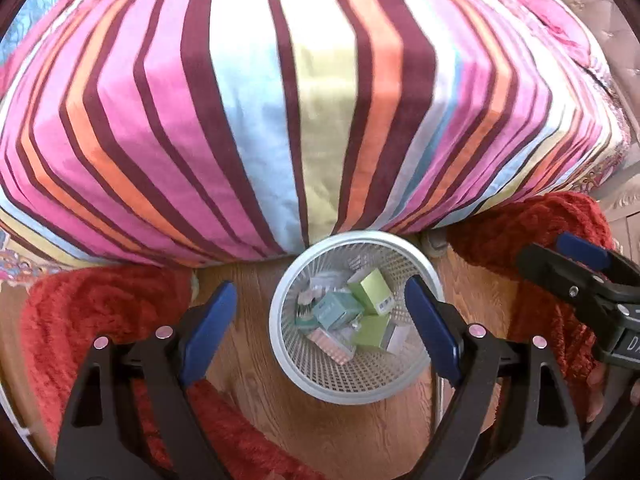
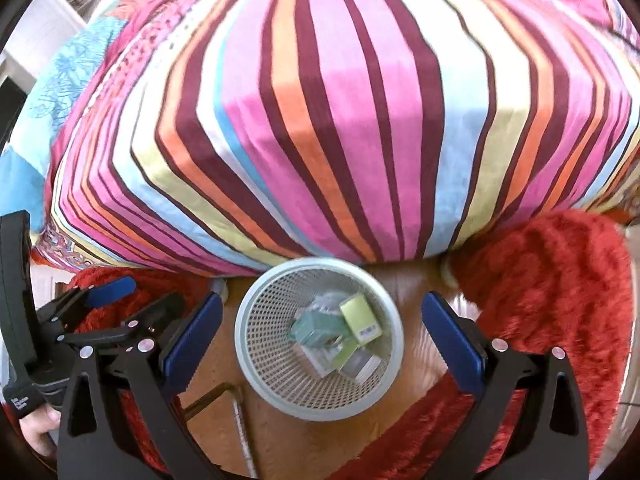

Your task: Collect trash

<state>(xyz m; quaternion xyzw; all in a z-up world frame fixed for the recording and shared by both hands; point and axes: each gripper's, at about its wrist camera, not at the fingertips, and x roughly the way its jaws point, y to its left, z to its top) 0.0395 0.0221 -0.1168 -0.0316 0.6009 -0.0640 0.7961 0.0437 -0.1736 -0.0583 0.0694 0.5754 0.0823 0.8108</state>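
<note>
A: Well, nearest in the left wrist view is the left gripper [image 1: 320, 316], its blue-padded fingers [image 1: 212, 332] spread wide with nothing between them and touching nothing.

B: Likewise the right gripper [image 2: 320, 340] in its own view: fingers far apart, holding nothing. Each camera also catches the other tool. The left view shows the right gripper's blue tip at its right edge; the right view shows the left gripper at its left edge, with a bare hand [image 2: 38, 426] under it.

A: What else differs?

B: A thin metal rod [image 2: 240, 428] lying on the wood floor [image 2: 208, 412] shows clearly only in the right view.

A: And the trash?

B: Past the fingers stands a white mesh wastebasket [image 1: 288, 364] on the floor. Inside lie small boxes: a lime green box [image 1: 370, 290], a teal box [image 1: 334, 310], and paler ones beneath.

A: Around it?

B: A red shaggy rug [image 1: 100, 312] lies on both sides, with bare floor beneath the basket. Beyond it hangs a striped bedspread [image 1: 280, 100]; the basket's far rim sits right at its lower edge.
</note>
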